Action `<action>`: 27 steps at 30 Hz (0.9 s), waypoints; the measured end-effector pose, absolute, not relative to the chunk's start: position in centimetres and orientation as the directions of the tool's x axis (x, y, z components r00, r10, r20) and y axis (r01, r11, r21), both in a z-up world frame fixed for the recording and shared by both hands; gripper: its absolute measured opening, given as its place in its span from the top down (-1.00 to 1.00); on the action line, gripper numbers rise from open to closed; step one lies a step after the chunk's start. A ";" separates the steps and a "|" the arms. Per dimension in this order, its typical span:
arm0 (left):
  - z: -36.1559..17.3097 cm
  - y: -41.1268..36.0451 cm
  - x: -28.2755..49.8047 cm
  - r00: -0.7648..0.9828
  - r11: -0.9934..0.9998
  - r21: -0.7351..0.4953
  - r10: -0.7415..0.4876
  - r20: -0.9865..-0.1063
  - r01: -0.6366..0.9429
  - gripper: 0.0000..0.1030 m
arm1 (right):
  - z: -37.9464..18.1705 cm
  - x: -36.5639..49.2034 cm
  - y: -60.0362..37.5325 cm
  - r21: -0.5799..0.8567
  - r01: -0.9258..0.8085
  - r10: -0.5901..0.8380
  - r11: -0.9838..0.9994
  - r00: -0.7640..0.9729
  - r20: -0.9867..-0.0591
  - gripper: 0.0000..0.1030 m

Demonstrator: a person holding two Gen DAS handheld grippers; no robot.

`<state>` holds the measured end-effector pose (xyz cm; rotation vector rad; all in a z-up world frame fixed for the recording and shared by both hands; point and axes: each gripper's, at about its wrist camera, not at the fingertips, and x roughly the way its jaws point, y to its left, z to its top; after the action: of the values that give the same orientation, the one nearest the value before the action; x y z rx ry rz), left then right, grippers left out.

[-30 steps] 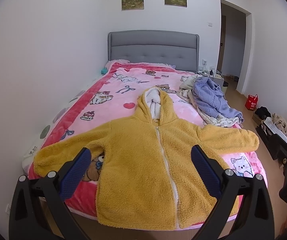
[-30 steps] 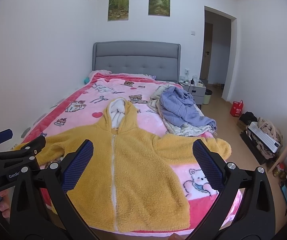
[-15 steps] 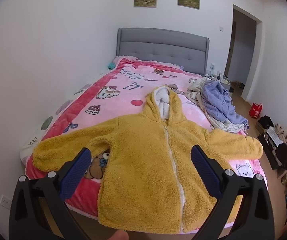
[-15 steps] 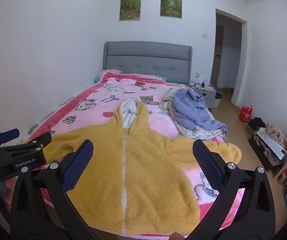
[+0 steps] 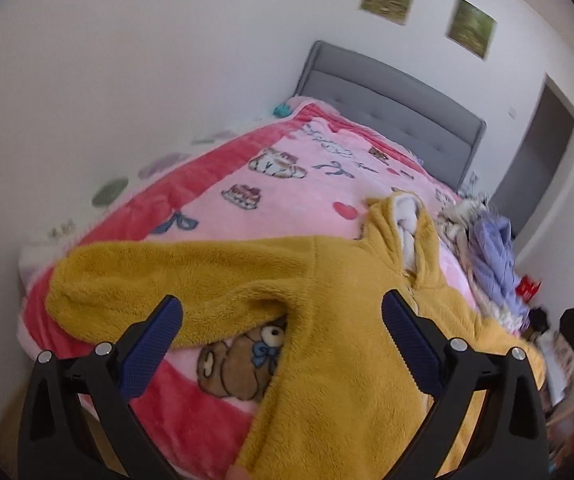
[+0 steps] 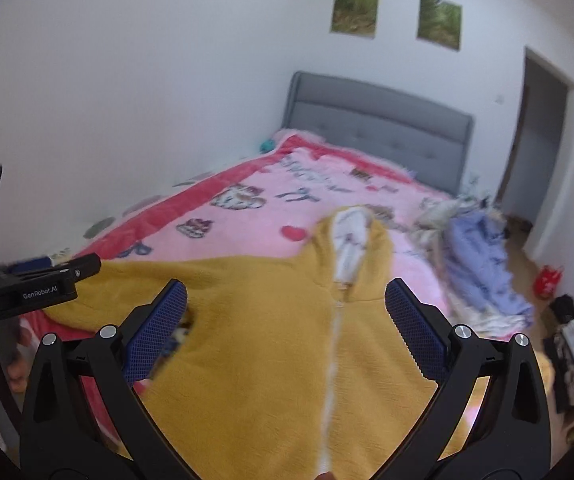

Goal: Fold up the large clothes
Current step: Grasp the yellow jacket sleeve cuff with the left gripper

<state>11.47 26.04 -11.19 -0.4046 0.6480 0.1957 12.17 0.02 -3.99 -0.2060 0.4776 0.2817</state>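
The bed (image 5: pixel 247 184) carried the yellow jacket (image 6: pixel 271 352) spread flat at its foot, sleeves out. Both the left gripper (image 5: pixel 281 344) and right gripper (image 6: pixel 285 332) hovered above it, jaws wide, holding nothing. Thick fleece (bulky, springy) could slip a shallow pinch, or the hem slide off the edge.

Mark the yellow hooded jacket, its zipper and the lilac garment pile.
yellow hooded jacket (image 5: pixel 339 364): left wrist view, chest panel.
zipper (image 6: pixel 333 364): right wrist view, mid-length of the white strip.
lilac garment pile (image 6: pixel 479 264): right wrist view, centre.
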 end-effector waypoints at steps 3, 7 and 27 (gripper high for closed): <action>-13.9 31.8 12.0 0.764 0.827 -0.406 0.042 -0.644 -0.388 -0.90 | -3.9 16.3 4.1 -0.033 -0.380 0.301 0.924 0.781 -0.547 -0.85; -17.6 38.8 11.5 0.723 0.743 -0.421 0.120 -0.681 -0.520 -0.90 | -2.7 19.6 8.9 -0.052 -0.414 0.308 0.909 0.750 -0.585 -0.85; -33.6 53.2 7.7 0.716 0.458 -0.628 0.025 -0.698 -0.629 -0.90 | -7.5 26.5 25.1 -0.143 -0.532 0.270 0.835 0.621 -0.736 -0.85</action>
<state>7.65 53.18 -33.57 -1.0277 0.6792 0.4427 26.48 25.07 -7.47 -0.3675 0.7730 0.4728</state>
